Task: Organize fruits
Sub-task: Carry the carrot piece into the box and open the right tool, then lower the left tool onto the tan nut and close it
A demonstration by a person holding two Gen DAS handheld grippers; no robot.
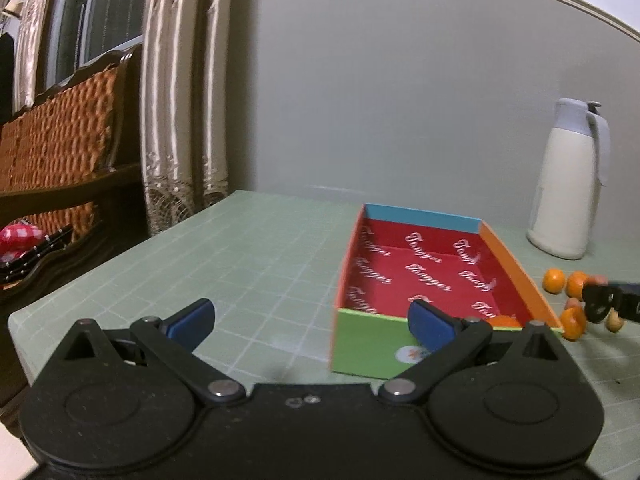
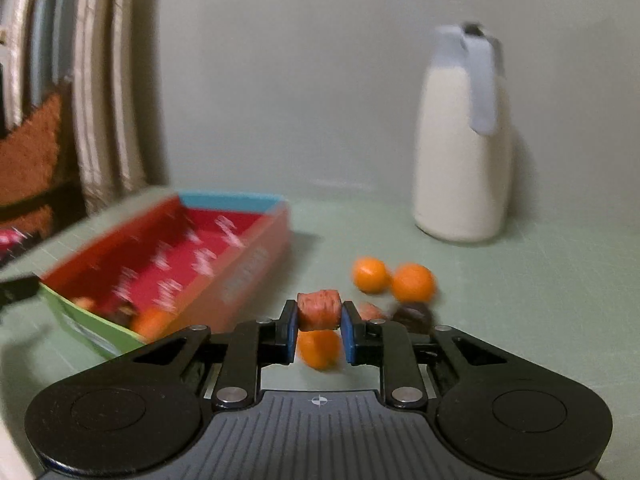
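Observation:
A colourful cardboard box [image 1: 436,276] with a red printed inside lies open on the green table; it also shows in the right wrist view [image 2: 168,264]. My left gripper [image 1: 312,320] is open and empty, just before the box's green near wall. My right gripper [image 2: 319,320] is shut on a reddish-brown wrinkled fruit [image 2: 320,309], held above the table right of the box. Small oranges [image 2: 370,274] lie on the table ahead; one orange [image 2: 318,349] lies below the held fruit. An orange [image 2: 150,322] sits in the box's near corner. The right gripper shows at the left wrist view's right edge [image 1: 600,306].
A white thermos jug [image 2: 460,152] stands at the back right near the wall; it also shows in the left wrist view [image 1: 566,184]. A dark fruit [image 2: 414,316] lies beside the oranges. A wooden bench [image 1: 60,168] and curtains stand left of the table edge.

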